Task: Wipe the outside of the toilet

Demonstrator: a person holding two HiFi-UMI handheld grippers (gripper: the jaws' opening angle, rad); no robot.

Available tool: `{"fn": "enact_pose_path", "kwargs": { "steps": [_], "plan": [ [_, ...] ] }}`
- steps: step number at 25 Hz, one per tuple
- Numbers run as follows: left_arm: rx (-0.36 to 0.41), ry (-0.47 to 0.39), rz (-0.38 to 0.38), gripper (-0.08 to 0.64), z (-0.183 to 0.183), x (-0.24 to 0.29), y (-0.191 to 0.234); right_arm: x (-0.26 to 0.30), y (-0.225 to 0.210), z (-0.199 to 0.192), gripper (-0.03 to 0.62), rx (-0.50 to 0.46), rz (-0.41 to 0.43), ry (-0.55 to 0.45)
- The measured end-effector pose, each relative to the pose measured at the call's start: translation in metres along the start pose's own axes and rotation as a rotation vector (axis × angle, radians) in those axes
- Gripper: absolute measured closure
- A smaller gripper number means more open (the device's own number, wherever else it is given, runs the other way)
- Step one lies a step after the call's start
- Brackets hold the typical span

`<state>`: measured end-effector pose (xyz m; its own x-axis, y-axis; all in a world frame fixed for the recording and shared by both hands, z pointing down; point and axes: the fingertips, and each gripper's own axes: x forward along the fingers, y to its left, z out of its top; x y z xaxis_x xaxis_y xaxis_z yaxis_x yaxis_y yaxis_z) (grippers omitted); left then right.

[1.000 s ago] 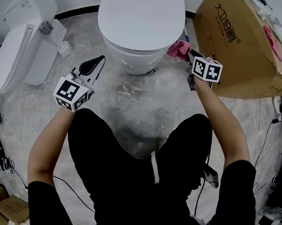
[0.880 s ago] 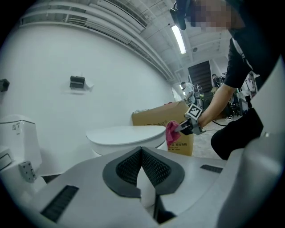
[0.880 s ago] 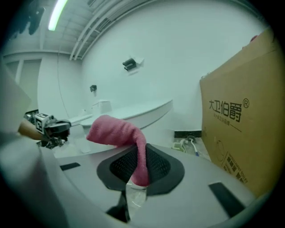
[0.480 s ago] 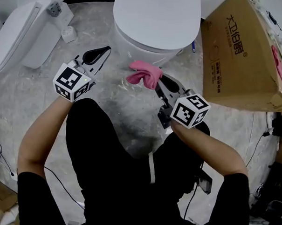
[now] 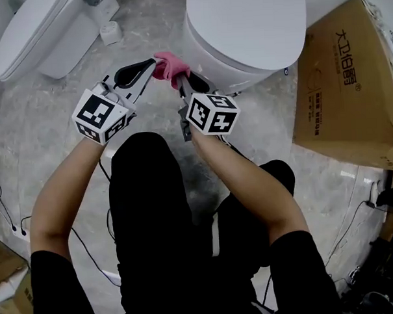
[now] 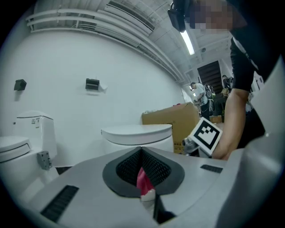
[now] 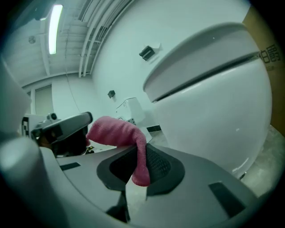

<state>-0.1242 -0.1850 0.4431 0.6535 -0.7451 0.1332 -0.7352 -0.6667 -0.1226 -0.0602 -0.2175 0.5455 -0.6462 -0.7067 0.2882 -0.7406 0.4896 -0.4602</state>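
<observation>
The left gripper (image 5: 147,67) and right gripper (image 5: 182,87) each clench an end of the pink cloth (image 5: 170,65). The white toilet (image 5: 243,27) stands just beyond the right gripper.

The head view looks steeply down from above the person, taking in the left gripper (image 5: 148,67), the right gripper (image 5: 182,83) and the toilet (image 5: 246,27) just beyond both claws. Each gripper view rides close behind its own jaws — the left facing level, toilet ahead of the claw; the right tilted upward, the bowl looming to the claw's right. All three share the pink cloth (image 5: 170,64) and the toilet.
</observation>
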Motion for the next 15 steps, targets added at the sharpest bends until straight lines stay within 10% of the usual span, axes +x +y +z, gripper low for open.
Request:
{"fn": "enact_pose_path", "kwargs": {
  "steps": [15],
  "plan": [
    [-0.072,0.045,0.030,0.546,-0.029,-0.043,-0.018,0.042,-0.049,-0.005,0.526,0.331,-0.248,-0.107]
  ]
}}
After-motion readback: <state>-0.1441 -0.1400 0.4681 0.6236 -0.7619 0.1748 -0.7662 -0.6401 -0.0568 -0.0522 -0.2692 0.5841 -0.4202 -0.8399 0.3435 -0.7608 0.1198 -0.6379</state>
